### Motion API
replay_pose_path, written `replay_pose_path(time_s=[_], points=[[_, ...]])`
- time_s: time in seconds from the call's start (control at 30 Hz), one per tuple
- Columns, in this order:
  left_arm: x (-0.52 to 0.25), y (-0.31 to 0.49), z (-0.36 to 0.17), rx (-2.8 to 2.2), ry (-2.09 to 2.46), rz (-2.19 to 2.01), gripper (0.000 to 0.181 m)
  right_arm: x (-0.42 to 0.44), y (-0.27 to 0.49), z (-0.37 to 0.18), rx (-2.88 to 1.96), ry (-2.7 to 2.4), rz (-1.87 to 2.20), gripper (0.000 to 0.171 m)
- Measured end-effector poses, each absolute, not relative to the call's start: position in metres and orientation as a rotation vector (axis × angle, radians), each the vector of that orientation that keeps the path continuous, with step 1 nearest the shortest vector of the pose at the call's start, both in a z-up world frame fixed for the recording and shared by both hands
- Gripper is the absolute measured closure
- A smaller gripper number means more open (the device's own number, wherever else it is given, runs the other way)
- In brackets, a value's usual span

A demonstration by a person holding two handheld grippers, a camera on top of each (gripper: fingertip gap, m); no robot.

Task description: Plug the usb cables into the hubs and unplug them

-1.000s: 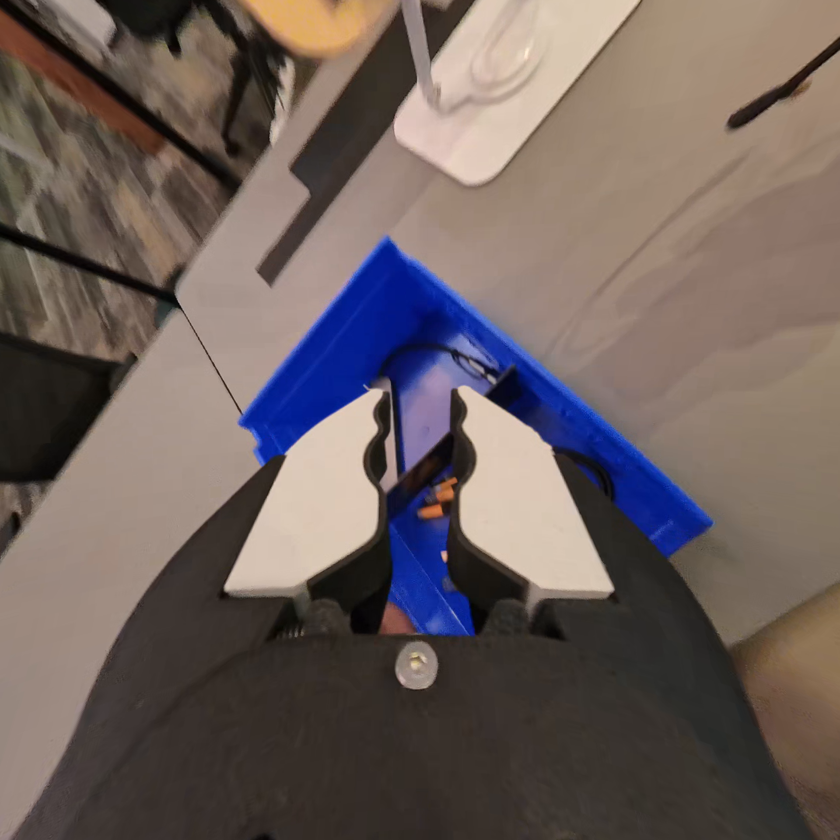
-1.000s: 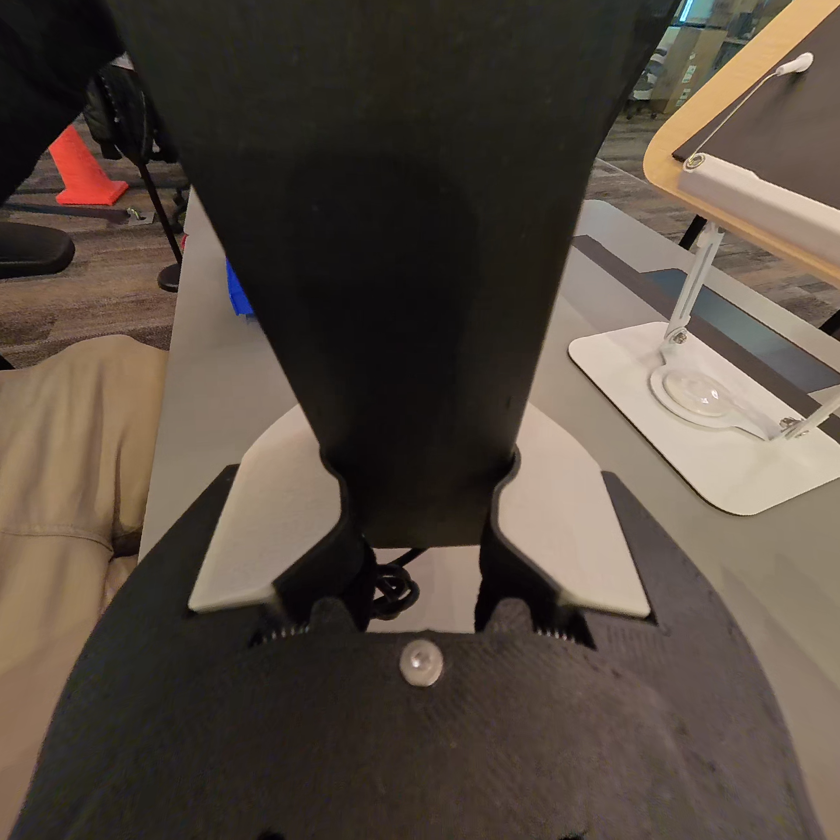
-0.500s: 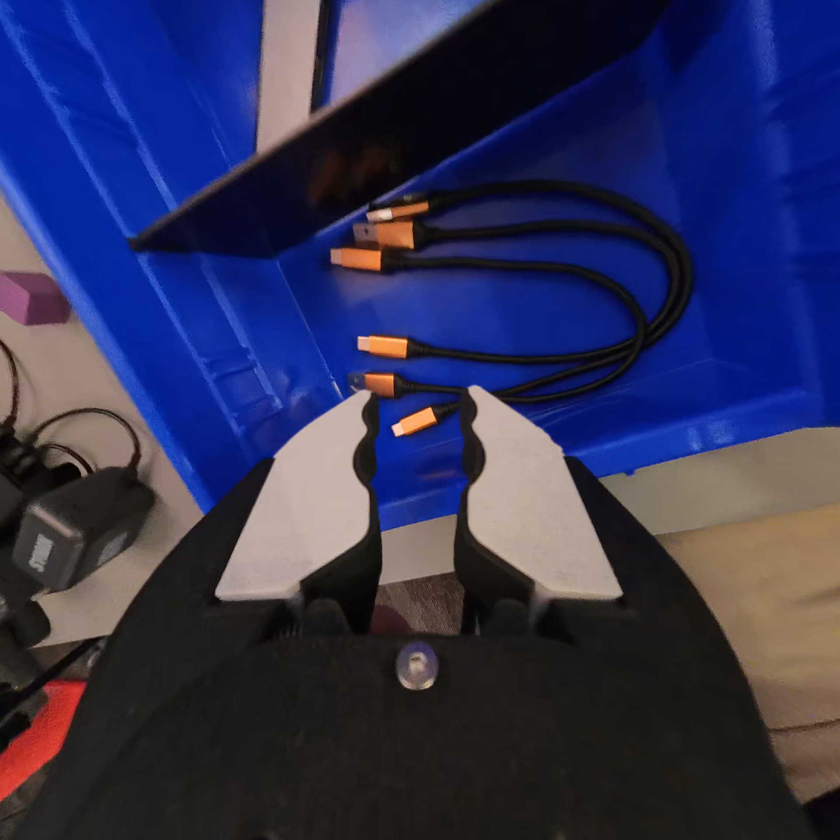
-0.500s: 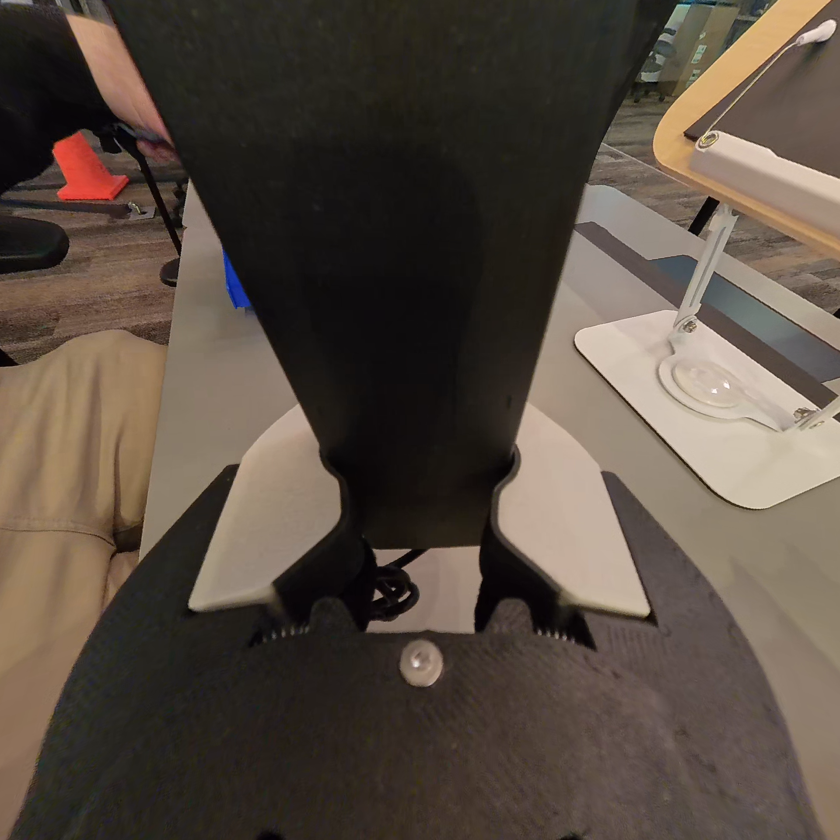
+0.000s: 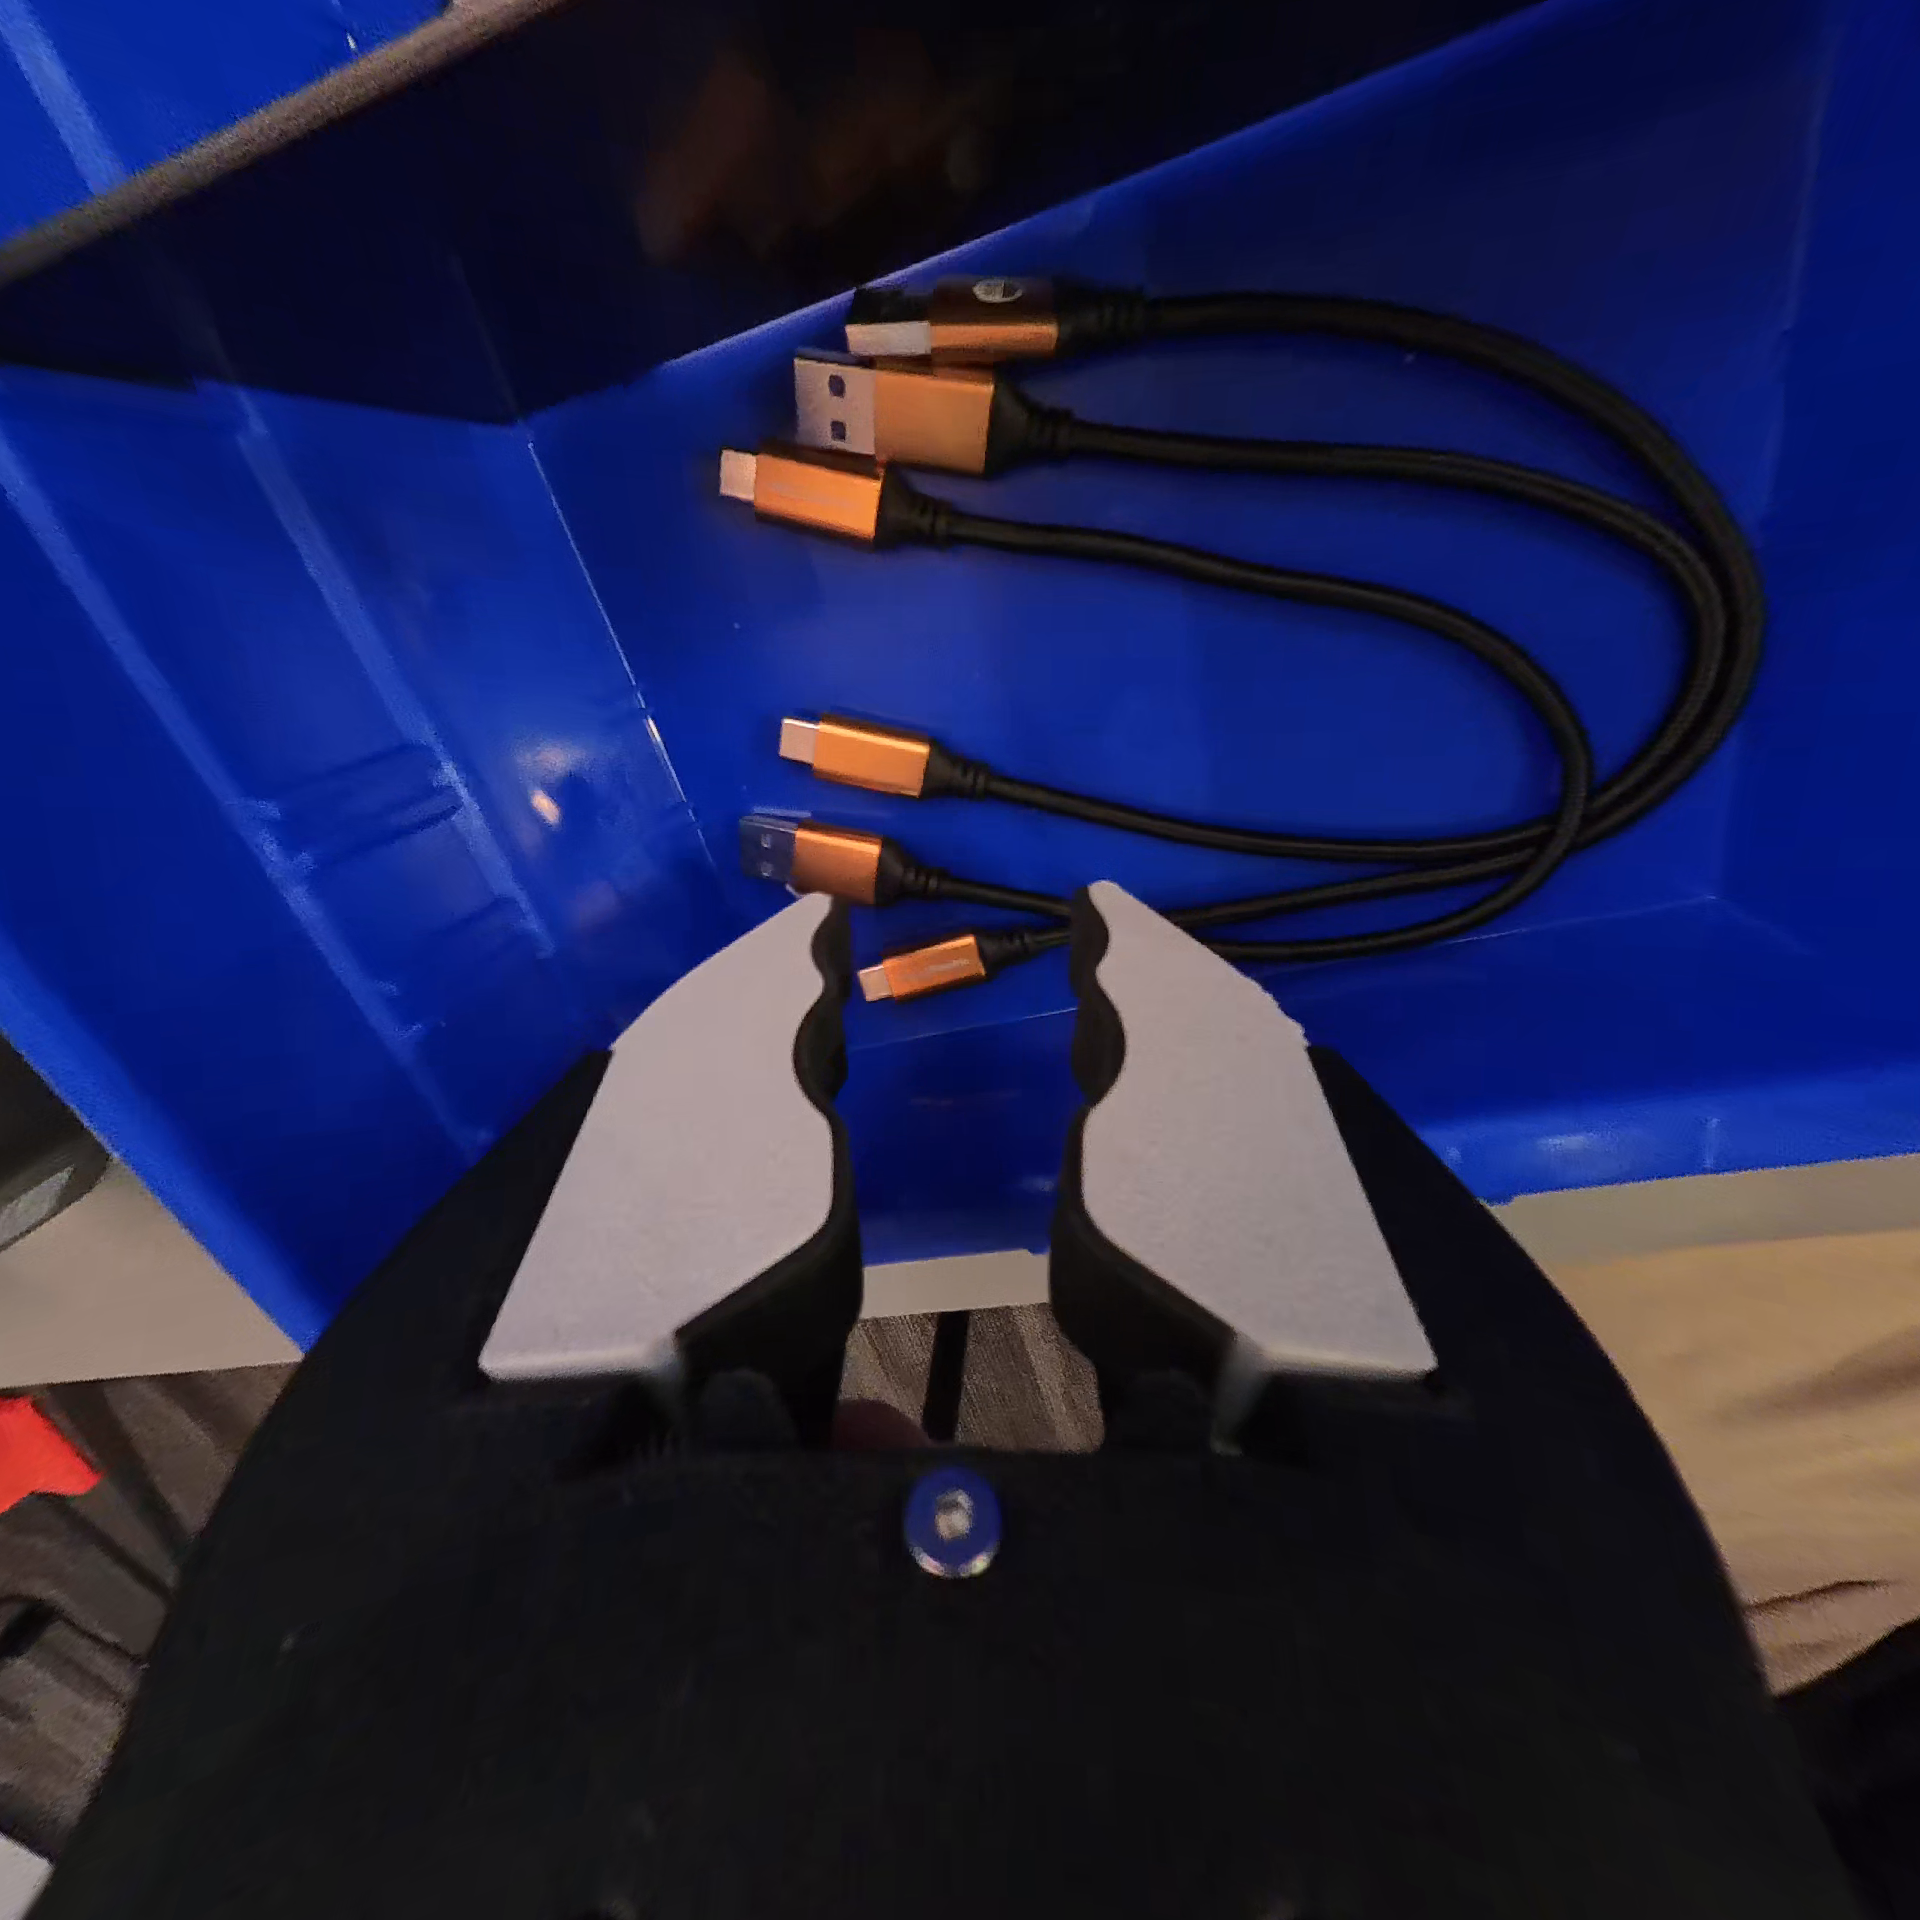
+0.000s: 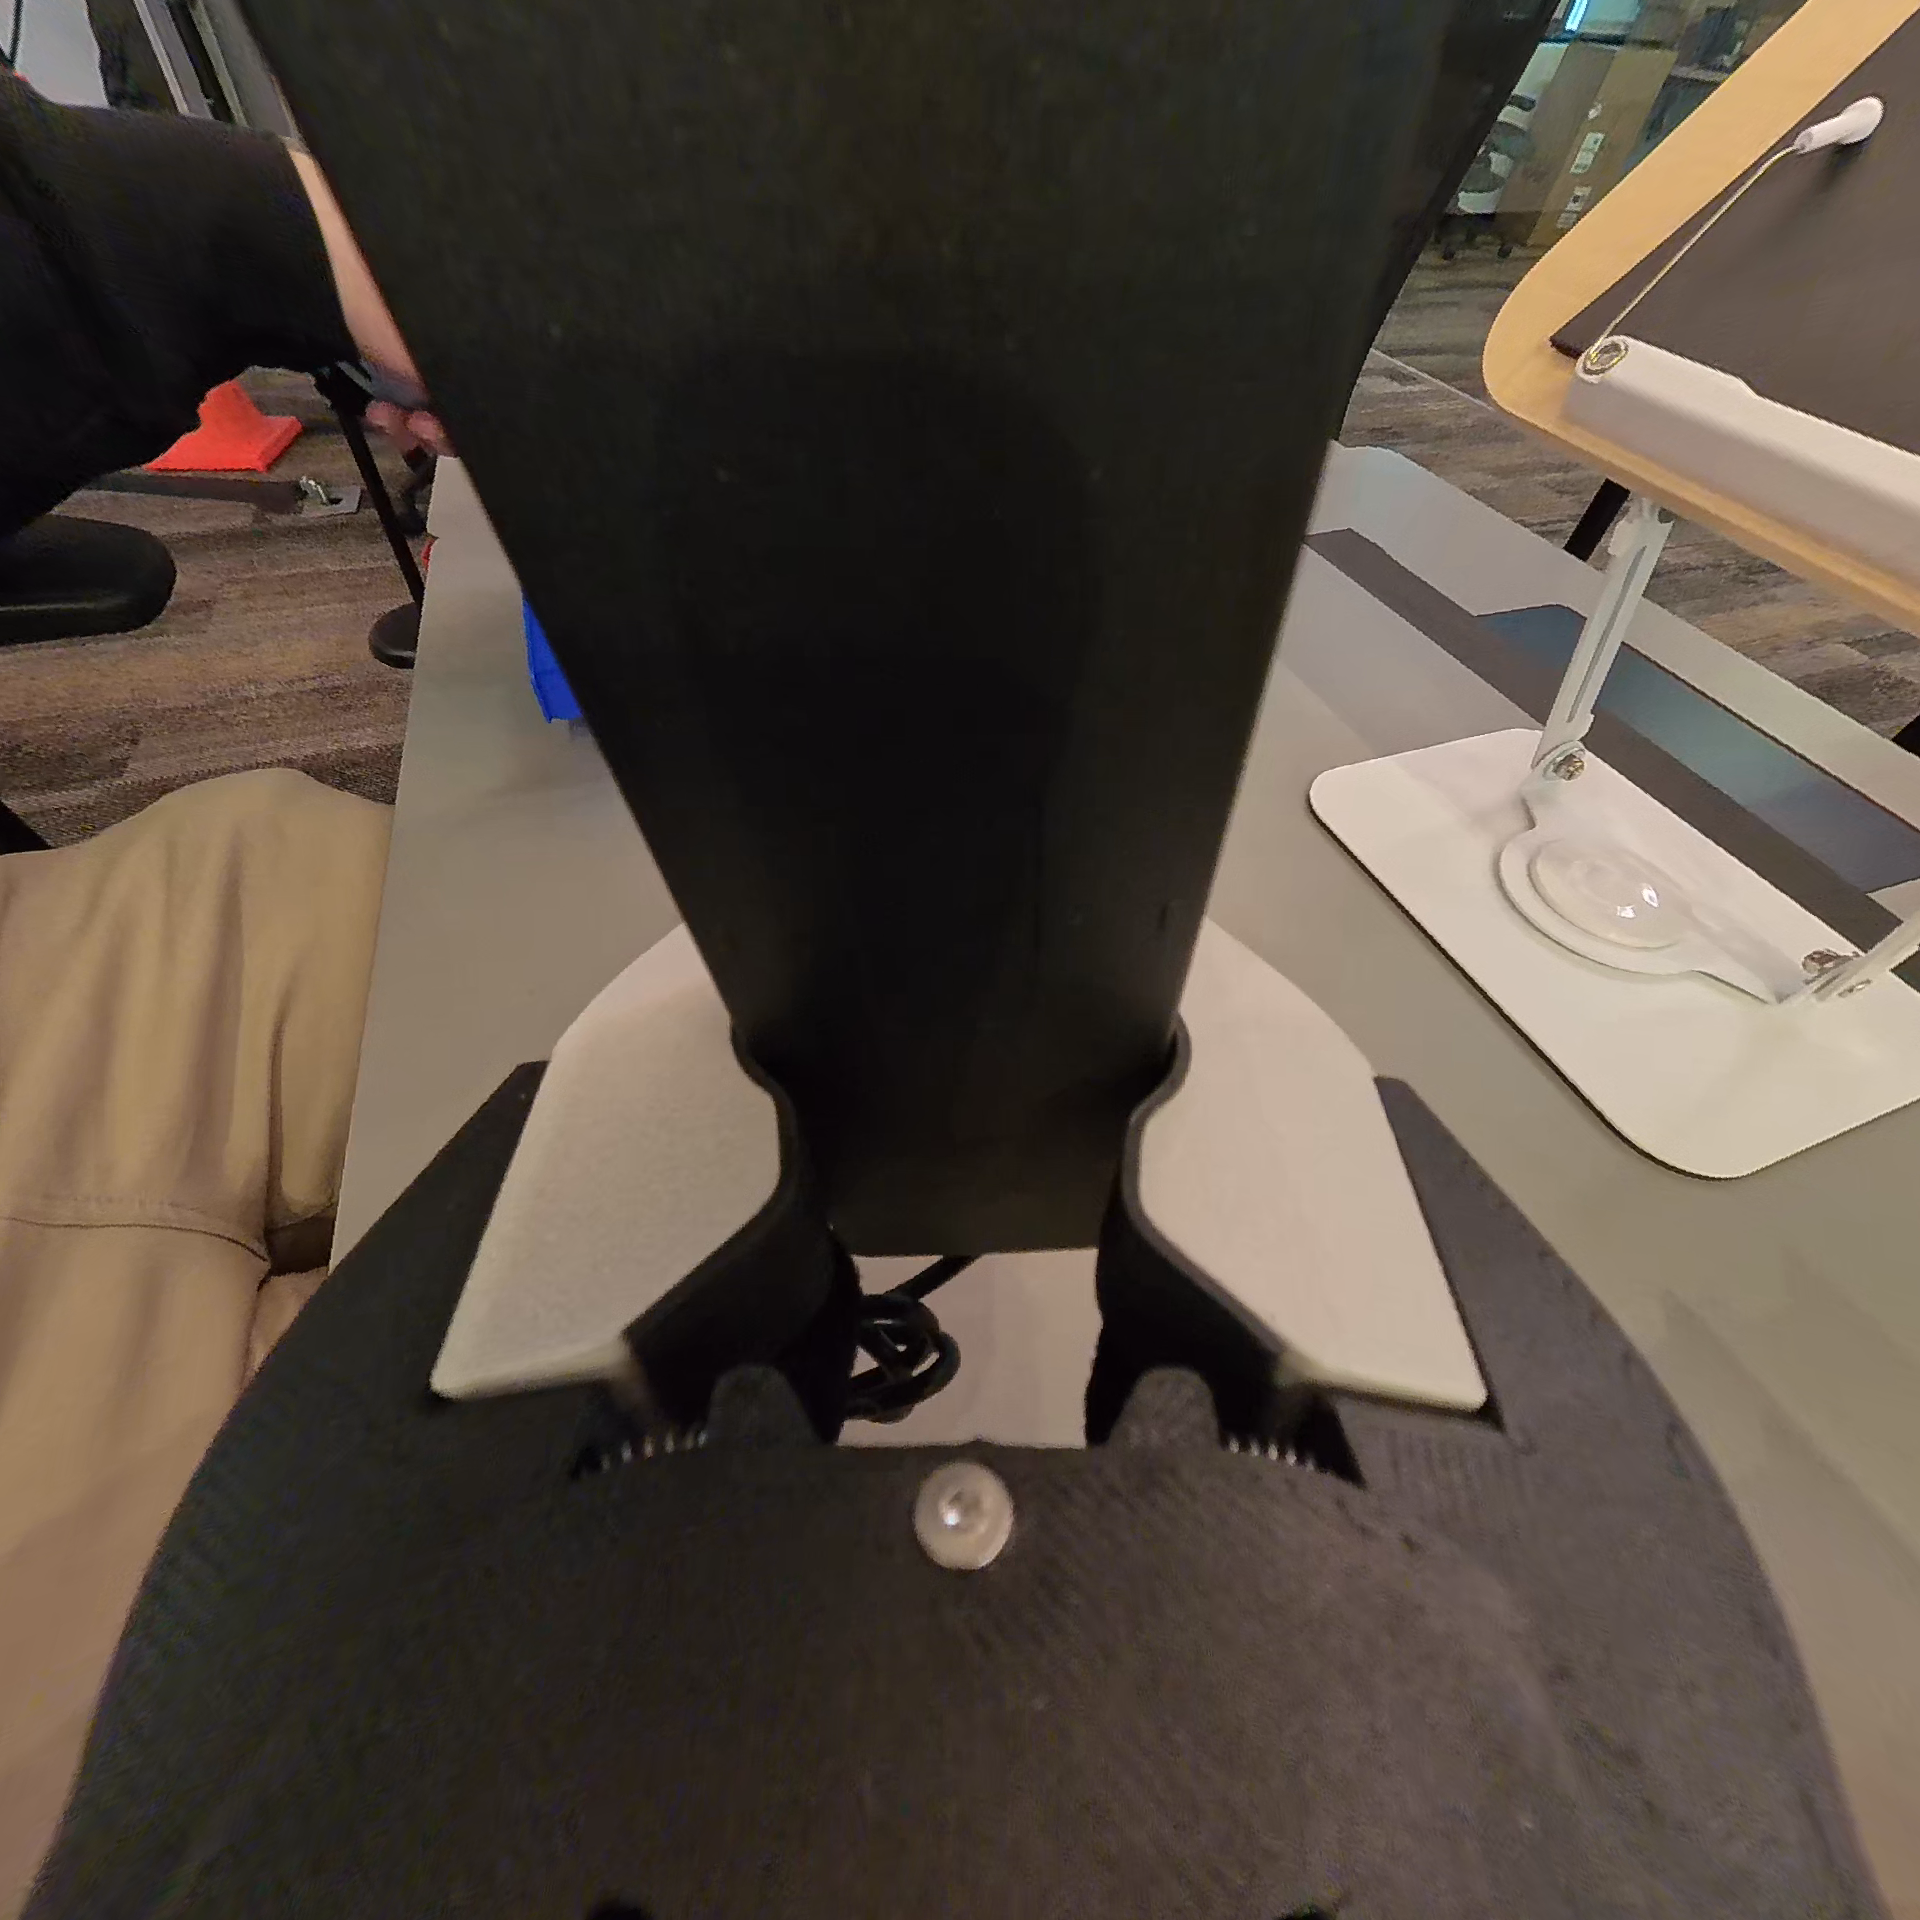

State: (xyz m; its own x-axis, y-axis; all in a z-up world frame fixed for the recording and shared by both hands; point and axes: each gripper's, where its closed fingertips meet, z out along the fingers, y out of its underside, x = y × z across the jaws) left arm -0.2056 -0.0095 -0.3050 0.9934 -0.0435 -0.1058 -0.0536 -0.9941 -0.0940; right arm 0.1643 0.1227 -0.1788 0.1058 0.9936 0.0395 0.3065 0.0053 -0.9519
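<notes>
1. The left gripper (image 5: 951, 940) has its two grey fingers (image 5: 717, 1101) apart, hanging over the near wall of the big blue plastic bin (image 5: 312, 831). The smallest orange plug (image 5: 923, 968) lies right between the tips. It is thin and sits close to the bin's near wall, so I think the fingers could bump the wall or pinch only the thin black cord
2. A second orange plug (image 5: 821, 857) lies just beside it. The grip might catch both, or push one away
3. The right gripper (image 6: 961, 1049) is clamped on a wide flat black board (image 6: 914, 520), which blocks its view. If that board tips, it may knock the bin
4. The short black woven usb cables (image 5: 1558, 665) have shiny orange metal plugs. They lie flat on the bin floor, ends pointing at the left wall, cords looping round by the right wall
</notes>
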Motion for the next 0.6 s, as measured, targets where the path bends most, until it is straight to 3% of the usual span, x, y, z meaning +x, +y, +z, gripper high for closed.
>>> replay_pose_path(time_s=[0.17, 0.37, 0.6], points=[[-0.205, -0.007, -0.309, -3.094, 0.049, 0.112, 0.147, 0.164, 0.122, -0.178, -1.464, -1.354, 0.952, 0.107], [-0.211, -0.007, -0.315, -3.146, -0.041, 0.037, 0.142, 0.166, 0.123, -0.175, -1.458, -1.339, 0.960, 0.107], [-0.222, -0.006, -0.318, -3.166, -0.136, 0.073, 0.164, 0.167, 0.124, -0.173, -1.455, -1.325, 0.978, 0.107]])
